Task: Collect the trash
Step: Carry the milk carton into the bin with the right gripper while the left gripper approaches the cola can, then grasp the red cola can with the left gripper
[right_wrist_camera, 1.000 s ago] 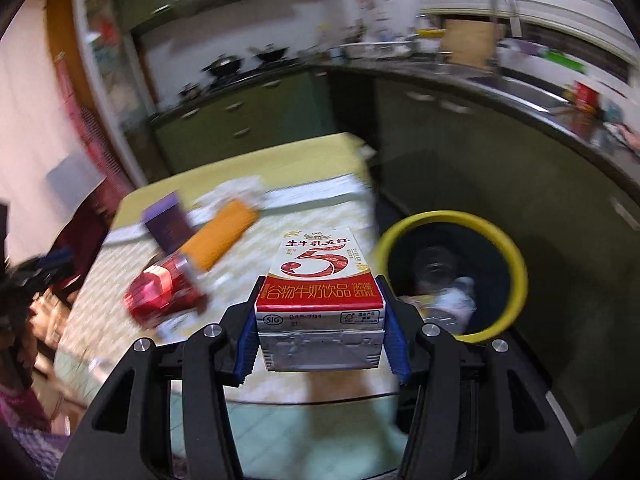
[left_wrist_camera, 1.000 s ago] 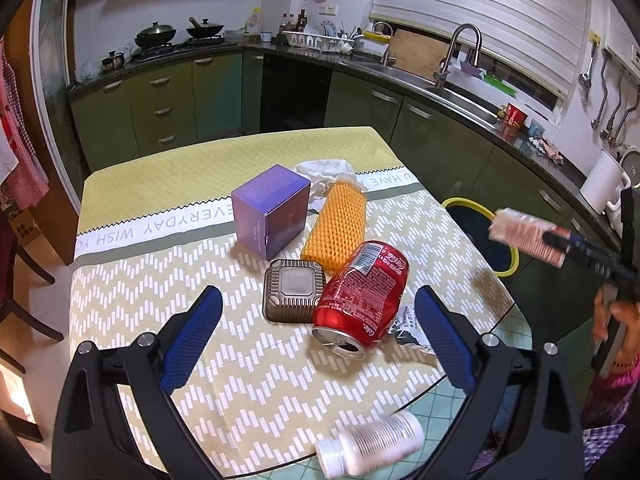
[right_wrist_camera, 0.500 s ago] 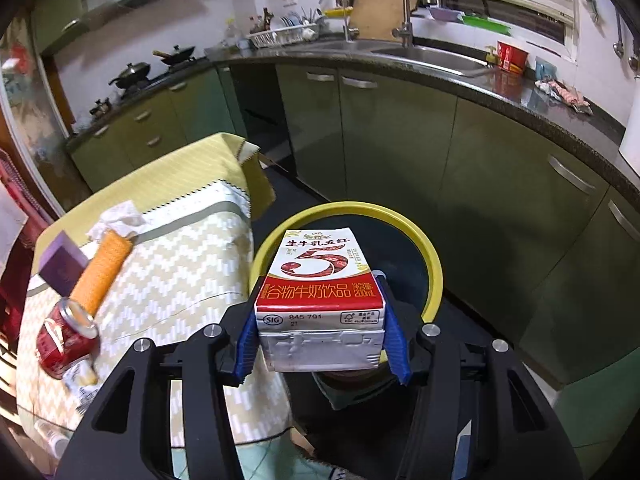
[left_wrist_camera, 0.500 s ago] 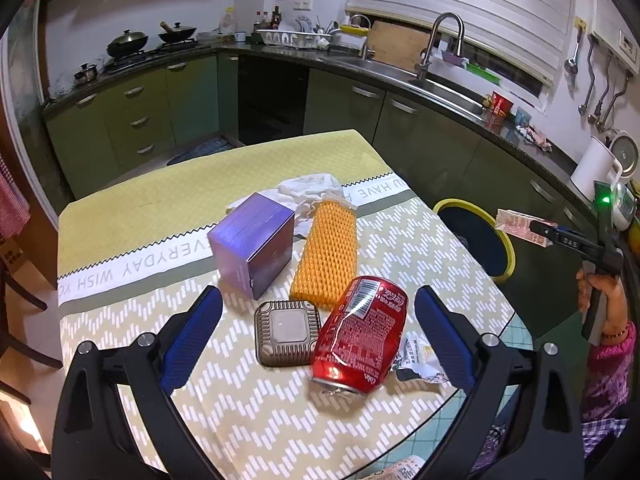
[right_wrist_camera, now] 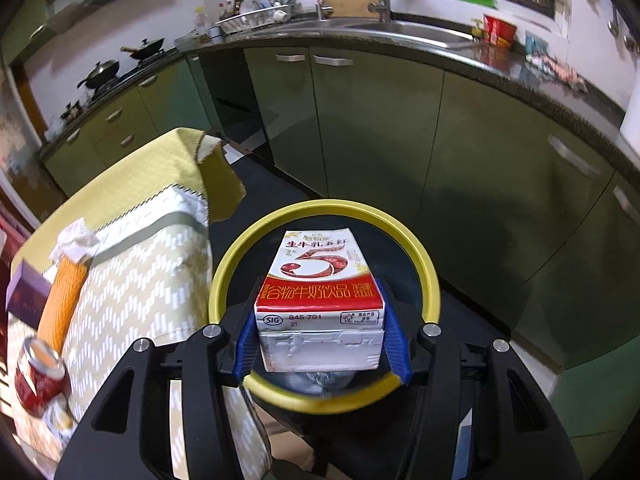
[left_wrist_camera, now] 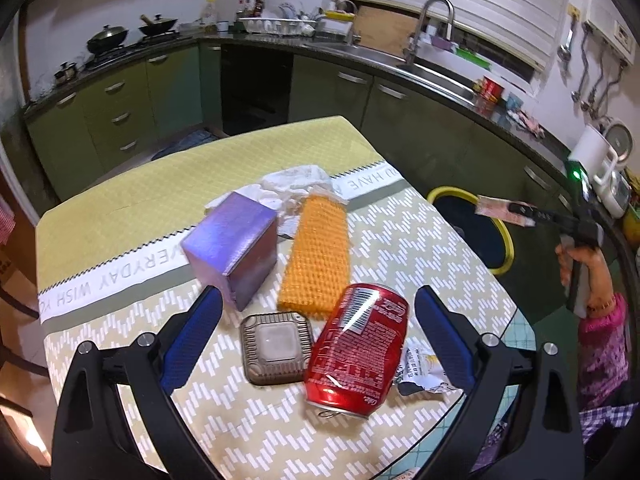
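Note:
My right gripper [right_wrist_camera: 320,320] holds a red and white milk carton [right_wrist_camera: 320,280] above the mouth of the yellow-rimmed bin [right_wrist_camera: 224,272]. Its jaws are opening, and the carton still sits between the blue pads. In the left wrist view the same carton [left_wrist_camera: 498,209] hangs over the bin [left_wrist_camera: 506,240] at the right. My left gripper [left_wrist_camera: 318,294] is open and empty, its fingers on either side of a dented red can [left_wrist_camera: 356,344] lying on the table. The can [right_wrist_camera: 38,376] also shows at the right wrist view's left edge.
Beside the can lie a purple box [left_wrist_camera: 232,248], an orange foam net [left_wrist_camera: 316,248], a brown square lid [left_wrist_camera: 276,346], crumpled tissue [left_wrist_camera: 296,184] and a torn wrapper [left_wrist_camera: 420,372]. Green cabinets [right_wrist_camera: 400,140] ring the bin. A person's hand [left_wrist_camera: 580,264] grips the right tool.
The right gripper swung away from the table and down until the carton hung over the bin. The left gripper moved in over the can, and a white bottle at the table's edge left the view.

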### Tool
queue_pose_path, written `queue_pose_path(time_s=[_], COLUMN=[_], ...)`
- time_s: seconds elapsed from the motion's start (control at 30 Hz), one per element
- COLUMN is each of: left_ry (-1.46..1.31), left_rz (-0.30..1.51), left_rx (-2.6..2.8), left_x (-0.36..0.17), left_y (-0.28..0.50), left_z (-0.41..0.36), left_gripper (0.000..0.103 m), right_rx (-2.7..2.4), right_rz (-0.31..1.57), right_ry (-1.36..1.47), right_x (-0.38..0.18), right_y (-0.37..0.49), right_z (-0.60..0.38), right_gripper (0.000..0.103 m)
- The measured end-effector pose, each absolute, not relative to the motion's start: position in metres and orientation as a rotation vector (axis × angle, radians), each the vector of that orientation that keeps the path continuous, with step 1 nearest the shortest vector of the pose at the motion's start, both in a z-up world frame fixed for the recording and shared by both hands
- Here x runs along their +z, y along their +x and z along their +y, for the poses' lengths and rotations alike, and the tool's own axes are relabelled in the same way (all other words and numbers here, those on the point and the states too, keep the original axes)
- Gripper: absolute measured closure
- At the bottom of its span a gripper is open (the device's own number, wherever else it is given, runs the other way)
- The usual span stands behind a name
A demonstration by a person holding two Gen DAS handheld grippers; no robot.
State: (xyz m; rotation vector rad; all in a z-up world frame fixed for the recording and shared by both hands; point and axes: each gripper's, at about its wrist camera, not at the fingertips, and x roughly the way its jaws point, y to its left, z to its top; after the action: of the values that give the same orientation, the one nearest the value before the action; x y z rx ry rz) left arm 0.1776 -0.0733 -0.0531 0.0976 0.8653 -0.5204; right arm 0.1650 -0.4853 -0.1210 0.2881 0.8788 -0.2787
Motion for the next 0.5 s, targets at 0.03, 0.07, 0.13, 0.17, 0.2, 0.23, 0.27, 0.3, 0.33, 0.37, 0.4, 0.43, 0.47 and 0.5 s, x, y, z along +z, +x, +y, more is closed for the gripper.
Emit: queue_pose_path(time_s=[0.03,0.07,0.13,0.17,0.2,0.23,0.27,0.3,0.33,0.37,0.4,0.43,0.47,0.5], left_ry=[0.105,0.110,0.129,0.141,0.154,0.172,0.190,0.209,0.242,0.257,0.277,0.285,0.292,0.297], left_rz=[0.872,0.878,0.891,0.897,0.903,0.911,0.919,0.930,0.944,0.950,0.964,0.973,0.987,1.006], left_rx=[-0.535,-0.546,-0.578,-0.593,-0.606,-0.622,-0.632,-0.638,-0.644,-0.650,-0.658,-0.663,-0.681,-0.697], left_x=[-0.055,-0.057,-0.060,-0.062,-0.065,-0.068,-0.072,-0.076,-0.083,-0.086,-0.093,-0.096,-0.102,-0.107], left_y=[0.178,0.178,0.177,0.177,0.177,0.177,0.179,0.180,0.182,0.184,0.187,0.188,0.191,0.194], left_z=[-0.077,-0.079,-0.087,-0.090,-0.094,-0.098,-0.103,-0.107,-0.114,-0.117,-0.123,-0.125,-0.128,-0.132], left_gripper=[0.011,0.011,0.011,0.011,0.011,0.011,0.010,0.010,0.010,0.010,0.011,0.011,0.011,0.010], right_rx=[-0.291,-0.307,-0.300,-0.288,-0.280,-0.268,-0.260,-0.249,-0.237,-0.223,-0.217,-0.210,-0.206,-0.202], right_rz=[0.879,0.876,0.865,0.853,0.843,0.833,0.828,0.824,0.821,0.816,0.814,0.811,0.810,0.809], right_ry=[0.303,0.309,0.324,0.329,0.326,0.319,0.316,0.315,0.315,0.314,0.311,0.304,0.298,0.293], right_x=[-0.124,-0.126,-0.124,-0.120,-0.117,-0.113,-0.110,-0.108,-0.105,-0.103,-0.101,-0.099,-0.098,-0.097], right_y=[0.167,0.169,0.168,0.165,0.162,0.158,0.155,0.152,0.149,0.146,0.145,0.143,0.141,0.139], right_z=[-0.490,-0.493,-0.495,-0.493,-0.490,-0.486,-0.482,-0.479,-0.475,-0.471,-0.468,-0.464,-0.460,-0.456], right_gripper=[0.037,0.037,0.037,0.037,0.037,0.037,0.036,0.035,0.035,0.035,0.035,0.035,0.035,0.035])
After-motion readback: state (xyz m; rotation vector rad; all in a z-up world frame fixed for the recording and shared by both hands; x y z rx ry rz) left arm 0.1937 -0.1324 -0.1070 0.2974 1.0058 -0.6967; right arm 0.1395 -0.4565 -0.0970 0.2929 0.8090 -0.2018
